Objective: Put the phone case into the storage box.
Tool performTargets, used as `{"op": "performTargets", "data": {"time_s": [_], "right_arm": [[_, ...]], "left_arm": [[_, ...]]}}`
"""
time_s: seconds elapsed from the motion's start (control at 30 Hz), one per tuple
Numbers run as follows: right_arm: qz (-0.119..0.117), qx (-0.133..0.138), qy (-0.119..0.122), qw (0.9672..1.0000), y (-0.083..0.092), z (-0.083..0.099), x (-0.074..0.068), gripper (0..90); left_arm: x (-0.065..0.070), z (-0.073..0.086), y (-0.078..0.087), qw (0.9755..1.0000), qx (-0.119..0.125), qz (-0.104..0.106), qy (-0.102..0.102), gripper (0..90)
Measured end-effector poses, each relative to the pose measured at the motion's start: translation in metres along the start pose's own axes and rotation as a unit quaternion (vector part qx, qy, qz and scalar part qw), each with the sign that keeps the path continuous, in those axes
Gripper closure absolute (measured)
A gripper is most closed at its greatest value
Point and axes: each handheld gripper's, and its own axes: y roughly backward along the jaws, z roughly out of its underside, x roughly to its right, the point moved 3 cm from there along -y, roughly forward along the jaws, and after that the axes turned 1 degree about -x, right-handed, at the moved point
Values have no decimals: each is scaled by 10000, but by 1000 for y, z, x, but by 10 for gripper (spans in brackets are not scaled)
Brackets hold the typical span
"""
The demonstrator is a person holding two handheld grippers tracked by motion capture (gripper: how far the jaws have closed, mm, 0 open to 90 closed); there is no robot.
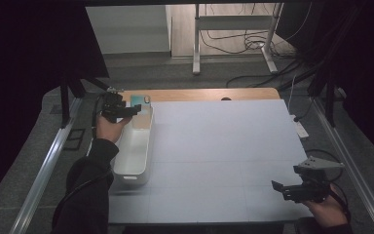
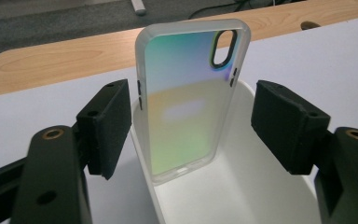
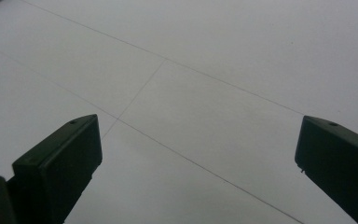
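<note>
A translucent phone case [image 2: 186, 102] with an iridescent green-to-yellow sheen stands on end in the far end of a white bin [image 2: 242, 186], leaning against the bin's end wall. My left gripper [image 2: 191, 126] is open, its black jaws on either side of the case; the right pad is clear of it and the left pad sits very close to its edge. In the high view the case [image 1: 140, 101] is at the far left of the table, with my left gripper [image 1: 126, 111] beside it. My right gripper [image 1: 285, 189] hovers open and empty over the near right corner.
The long white bin [image 1: 131, 161] lies along the left edge of the white table mat [image 1: 224, 146]. A wooden table edge [image 1: 209, 94] runs along the far side. Beyond it are a metal stand [image 1: 233, 29] and floor cables.
</note>
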Motion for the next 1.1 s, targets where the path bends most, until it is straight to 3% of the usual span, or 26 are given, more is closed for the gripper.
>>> {"op": "performTargets", "data": {"time_s": [0.17,0.83,1.1], "right_arm": [[-2,-5,4,10000,0,0,0,2],[-10,-32,21,10000,0,0,0,2],[-21,-38,12,10000,-1,0,0,2]], "left_arm": [[1,0,2,10000,22,36,-17,258],[11,1,17,9984,71,552,-92,124],[13,3,20,9980,39,629,-88,50]]}}
